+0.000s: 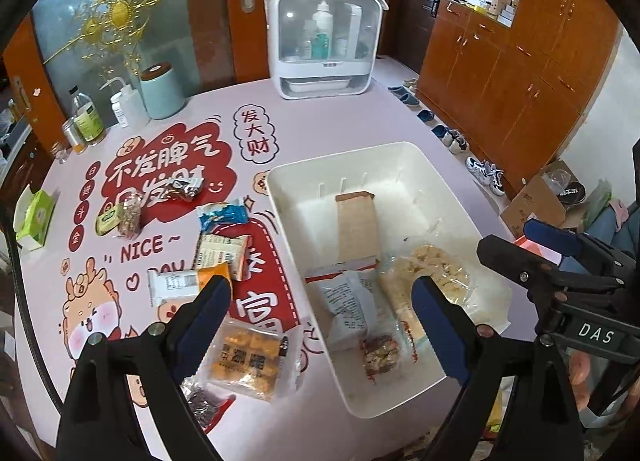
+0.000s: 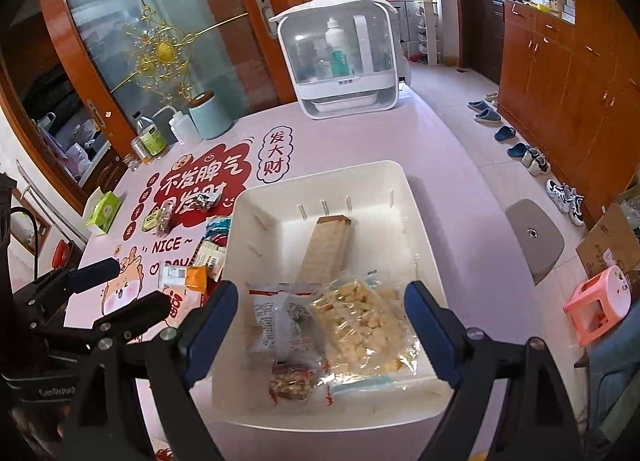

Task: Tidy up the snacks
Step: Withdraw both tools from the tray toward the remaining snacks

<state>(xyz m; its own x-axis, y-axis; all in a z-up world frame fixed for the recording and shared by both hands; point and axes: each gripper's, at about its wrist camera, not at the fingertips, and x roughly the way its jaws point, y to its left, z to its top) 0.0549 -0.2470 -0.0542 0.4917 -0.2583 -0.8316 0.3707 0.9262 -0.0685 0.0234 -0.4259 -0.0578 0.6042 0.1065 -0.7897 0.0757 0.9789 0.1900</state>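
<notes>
Left wrist view: left gripper [image 1: 322,301] spread wide, blue pads apart, nothing pinched, hanging over the near left corner of the white bin [image 1: 280,197]. Bin standing on the pink printed tablecloth [image 1: 352,117], right of centre. Inside it: a brown cardboard box [image 1: 356,229] lying flat toward the far wall, a grey-white packet [image 1: 348,309], a clear bag of pale yellow pieces [image 1: 436,273], a small red-edged nut bar [image 1: 380,353] nearest the camera. Loose on the cloth, left of the bin: an orange cracker packet [image 1: 248,357] just beside the left finger, a dark shiny wrapper [image 1: 200,401] at the near edge, a white-and-orange bar [image 1: 188,281], a beige packet [image 1: 222,255], a blue packet [image 1: 222,215], a dark packet [image 1: 186,187], a clear pouch of mixed nuts [image 1: 130,217] touching a small green tin [image 1: 106,221]. Farther back, a white cabinet with bottles [image 1: 324,37], a mint canister [image 1: 162,91]. Right gripper [image 1: 532,249] at the right edge, beyond the bin.

Right wrist view: right gripper [image 2: 320,325] open wide as well, empty, poised above the near half of the bin [image 2: 400,197], the packet and the yellow bag framed between its fingers without contact. Left gripper [image 2: 120,289] at lower left, over the cloth beside the bin. Shoes [image 2: 532,159] lined along the floor by wooden cupboards, a pink stool [image 2: 600,301] at right.
</notes>
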